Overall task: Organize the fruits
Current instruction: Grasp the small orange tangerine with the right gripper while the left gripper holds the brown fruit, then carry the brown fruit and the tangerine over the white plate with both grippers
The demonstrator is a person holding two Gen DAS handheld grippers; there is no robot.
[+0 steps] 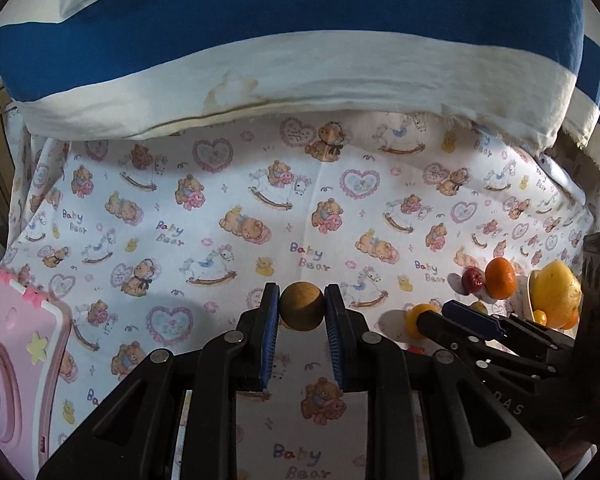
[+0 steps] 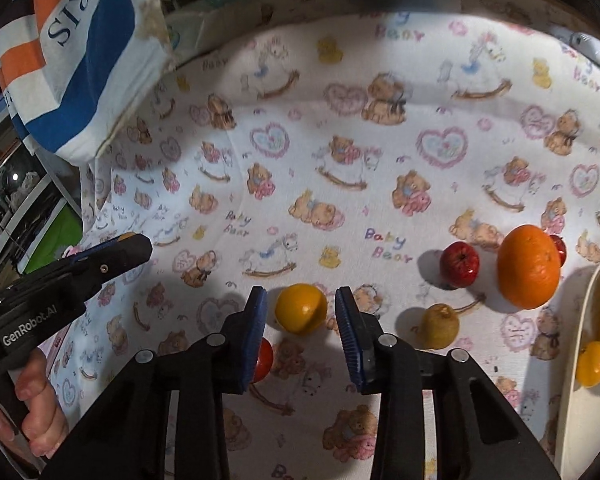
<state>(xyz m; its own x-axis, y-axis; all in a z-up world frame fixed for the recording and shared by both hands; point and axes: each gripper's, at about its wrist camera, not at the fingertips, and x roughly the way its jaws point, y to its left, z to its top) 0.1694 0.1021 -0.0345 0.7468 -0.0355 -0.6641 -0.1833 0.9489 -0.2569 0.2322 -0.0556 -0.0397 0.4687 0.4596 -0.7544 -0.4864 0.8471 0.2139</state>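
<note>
My left gripper (image 1: 302, 294) is shut on a small round brown fruit (image 1: 302, 309), held above the teddy-bear cloth (image 1: 220, 208). In the right wrist view my right gripper (image 2: 301, 293) straddles a small yellow-orange fruit (image 2: 301, 309) lying on the cloth, and a thin gap shows at each blue pad. Right of it lie a red fruit (image 2: 459, 265), a big orange (image 2: 529, 266), a second red fruit (image 2: 559, 247) behind it and a small brownish pear (image 2: 440, 326). A red tomato-like fruit (image 2: 265, 360) peeks from under the left finger.
A cream plate (image 2: 580, 400) at the right edge holds yellow fruit (image 2: 592, 363). A pink tray (image 1: 16, 360) lies at the far left. A blue-and-white striped cushion (image 1: 284, 40) overhangs the back of the cloth. A hand (image 2: 36, 404) holds the left gripper's handle.
</note>
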